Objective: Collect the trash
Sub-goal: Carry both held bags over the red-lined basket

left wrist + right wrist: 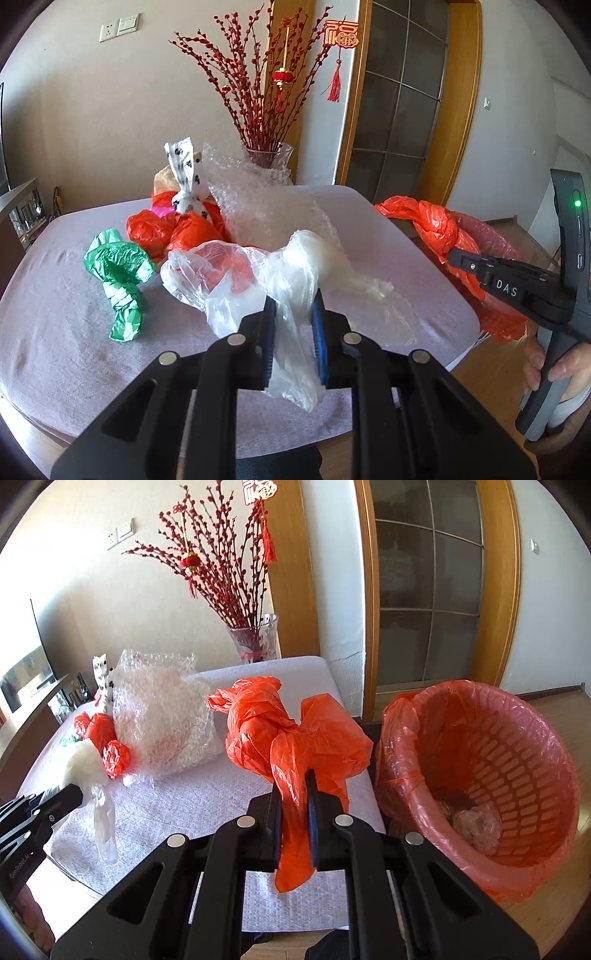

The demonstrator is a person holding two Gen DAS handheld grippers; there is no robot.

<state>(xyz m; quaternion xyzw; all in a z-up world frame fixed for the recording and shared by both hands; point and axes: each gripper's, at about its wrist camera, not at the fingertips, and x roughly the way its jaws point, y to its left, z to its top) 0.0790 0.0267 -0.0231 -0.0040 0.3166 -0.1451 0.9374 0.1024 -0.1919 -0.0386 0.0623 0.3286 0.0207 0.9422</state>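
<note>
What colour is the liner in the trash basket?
Translucent red plastic liner in the perforated basket, clearest in the right wrist view.

Basket (517, 738) right of table (207, 801), seemingly lower.

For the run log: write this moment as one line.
left gripper: shut on clear plastic bag | right gripper: shut on orange plastic bag | lined bin: beside table | green bag: on table

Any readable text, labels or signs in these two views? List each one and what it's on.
"D A S": white letters on the right gripper, seen from the left wrist view.
"GoRoboAI", roughly; small and tilted: on the left gripper, at the lower left of the right wrist view.
"福": red paper-cut ornament hanging by the door frame.
No other readable text in either view.
</note>
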